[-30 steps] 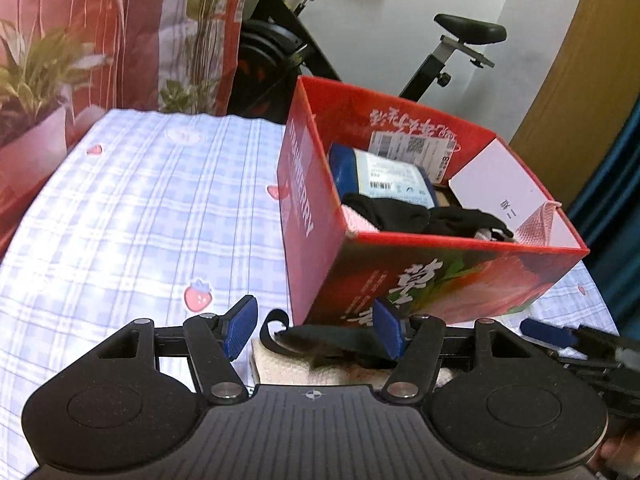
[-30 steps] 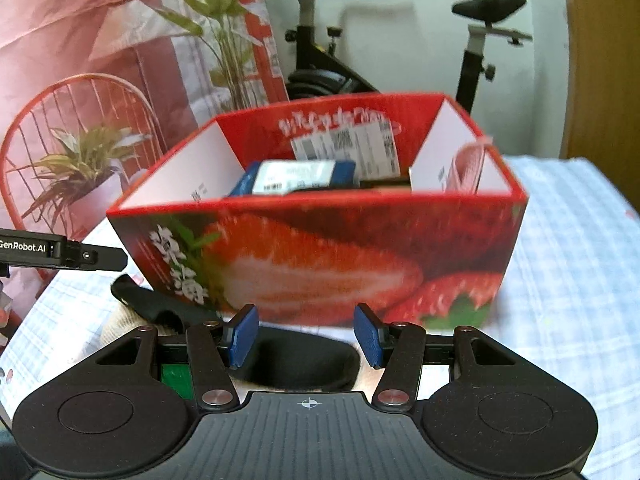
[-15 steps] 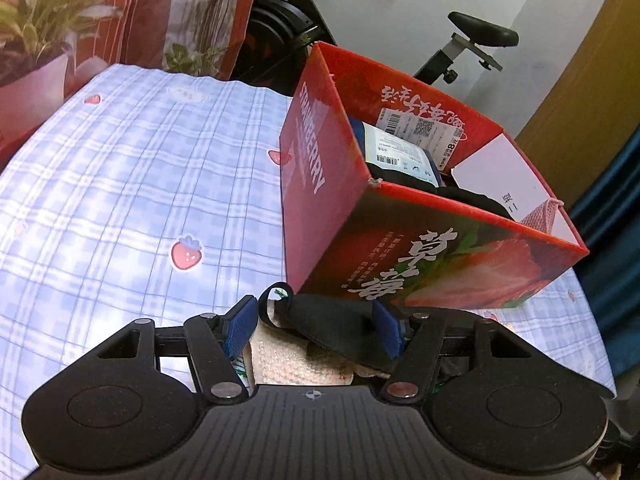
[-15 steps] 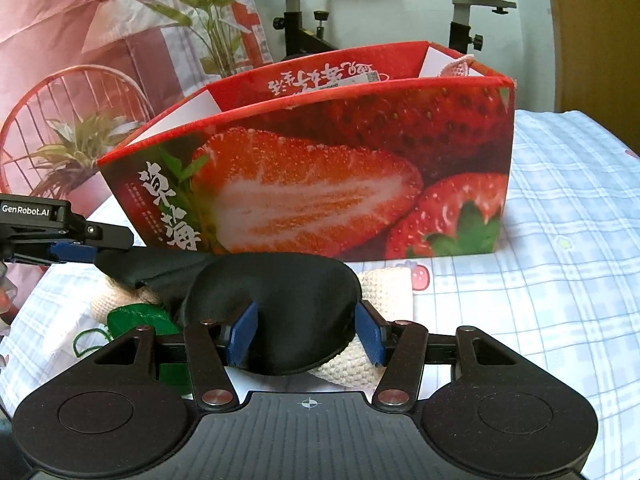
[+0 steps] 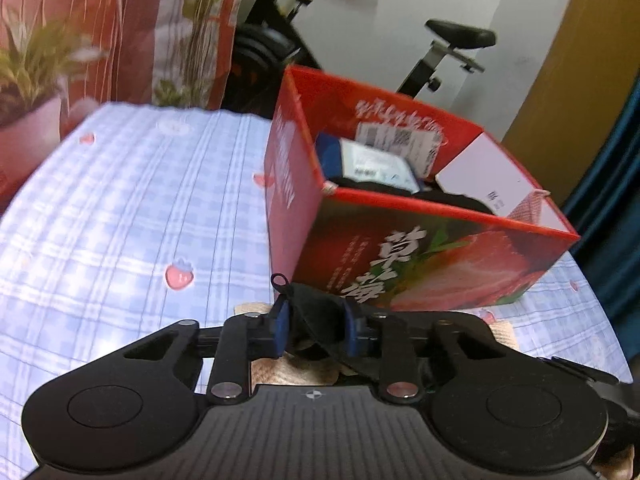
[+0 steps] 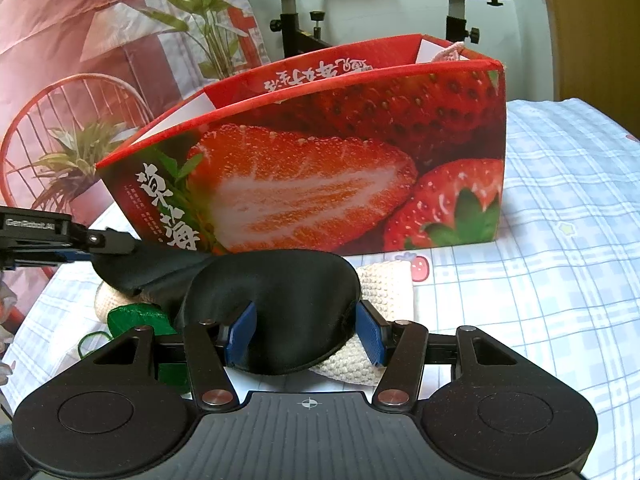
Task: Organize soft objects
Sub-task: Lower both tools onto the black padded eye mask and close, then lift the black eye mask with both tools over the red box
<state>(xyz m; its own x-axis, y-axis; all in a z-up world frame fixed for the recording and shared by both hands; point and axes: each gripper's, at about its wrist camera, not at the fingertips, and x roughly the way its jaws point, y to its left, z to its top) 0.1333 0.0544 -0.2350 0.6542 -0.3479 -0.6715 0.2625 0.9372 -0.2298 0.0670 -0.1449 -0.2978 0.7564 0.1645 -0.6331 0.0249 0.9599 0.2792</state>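
left gripper (image 5: 314, 328) clamped on one end of the black sleep mask (image 5: 320, 320), blue pads (image 5: 280, 320) pinching the fabric with its little strap loop poking up above them; right gripper (image 6: 304, 330) has its pads apart, straddling the mask's other eyecup (image 6: 276, 304), and i cannot tell if either pad touches it; from my right wrist view the mask drapes across a cream knitted piece (image 6: 380, 292) on the blue checked tablecloth (image 6: 560, 240), with something green (image 6: 136, 320) just beside it on the left; mask lies just in front of the red strawberry box (image 6: 320, 184), not inside; through the left wrist view the box (image 5: 420, 260) holds a blue-and-white packet (image 5: 368, 160), dark fabric and a pink knitted bit at the far corner; exercise bike (image 6: 304, 20) behind the table.
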